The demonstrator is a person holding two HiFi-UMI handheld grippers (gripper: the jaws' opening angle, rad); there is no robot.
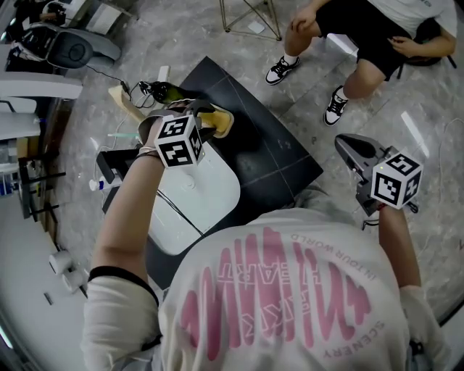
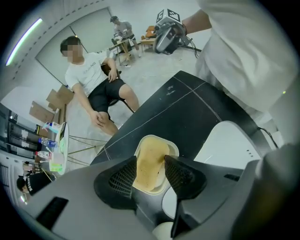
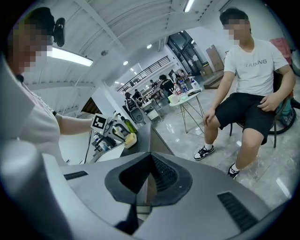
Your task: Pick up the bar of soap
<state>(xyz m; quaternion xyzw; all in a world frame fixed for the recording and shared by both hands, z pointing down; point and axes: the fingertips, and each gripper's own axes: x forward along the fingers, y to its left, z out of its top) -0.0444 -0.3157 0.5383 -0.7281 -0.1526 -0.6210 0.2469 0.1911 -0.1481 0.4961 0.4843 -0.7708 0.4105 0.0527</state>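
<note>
The yellow bar of soap (image 2: 148, 169) lies in a cream soap dish (image 2: 159, 138) at the far edge of the black table (image 1: 279, 156). My left gripper (image 2: 150, 158) hangs right over the dish with its jaws apart. The soap shows between the two pads, which stand at its sides without clearly pressing on it. In the head view the left gripper (image 1: 205, 124) covers most of the soap dish (image 1: 222, 120). My right gripper (image 1: 342, 143) is held off the table's right edge, shut and empty. The right gripper view shows the soap dish (image 3: 130, 139) far off.
A white rounded basin (image 1: 206, 192) lies on the table close to me. A dark green bottle (image 1: 165, 92) and cables sit just behind the dish. A person (image 1: 362, 40) sits beyond the table's far corner beside a gold wire stand (image 1: 250, 18).
</note>
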